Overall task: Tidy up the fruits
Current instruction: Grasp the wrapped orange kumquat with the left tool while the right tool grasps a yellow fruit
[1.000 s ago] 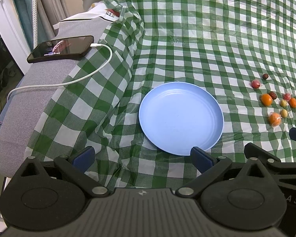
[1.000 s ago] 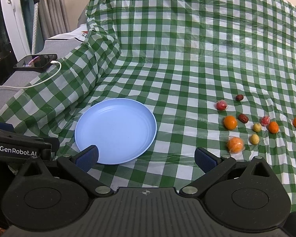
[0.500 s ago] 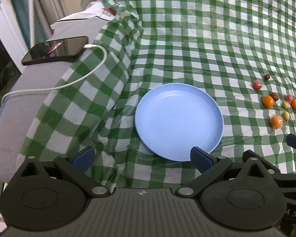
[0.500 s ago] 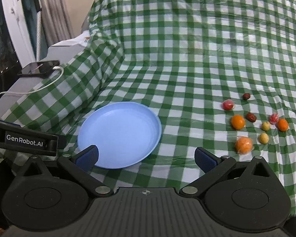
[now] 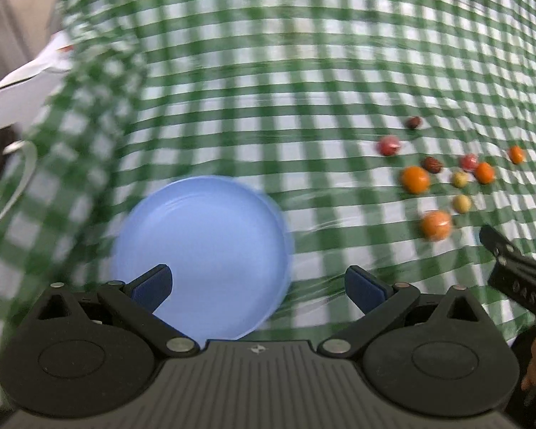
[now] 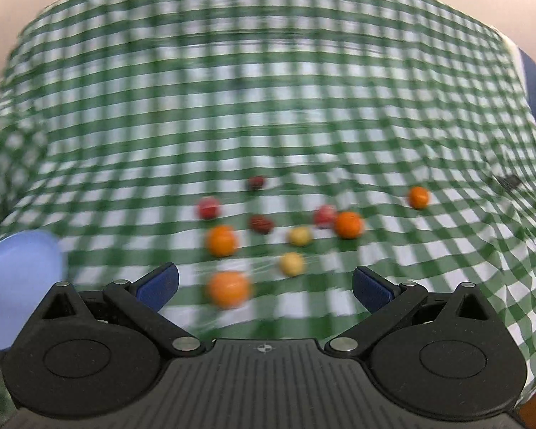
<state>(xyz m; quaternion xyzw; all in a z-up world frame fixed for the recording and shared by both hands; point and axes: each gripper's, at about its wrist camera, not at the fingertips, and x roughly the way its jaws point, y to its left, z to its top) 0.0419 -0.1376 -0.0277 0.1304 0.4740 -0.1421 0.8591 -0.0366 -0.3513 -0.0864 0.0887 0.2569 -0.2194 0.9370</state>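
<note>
Small fruits (image 6: 293,236) lie scattered beside an empty blue plate (image 5: 203,250).

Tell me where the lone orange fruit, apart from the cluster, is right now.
In the right wrist view the lone orange fruit lies on the checked cloth, far right of the cluster, its nearest neighbour being the orange fruit beside a pink one.

Rig appearance, both wrist views.
Left hand-held gripper (image 5: 257,286) and right hand-held gripper (image 6: 264,286): matte black ribbed housing, two round pivot discs, silver screws, black linkage arms, dark blue finger pads (image 5: 152,282); small crosshair mark at housing centre.
</note>
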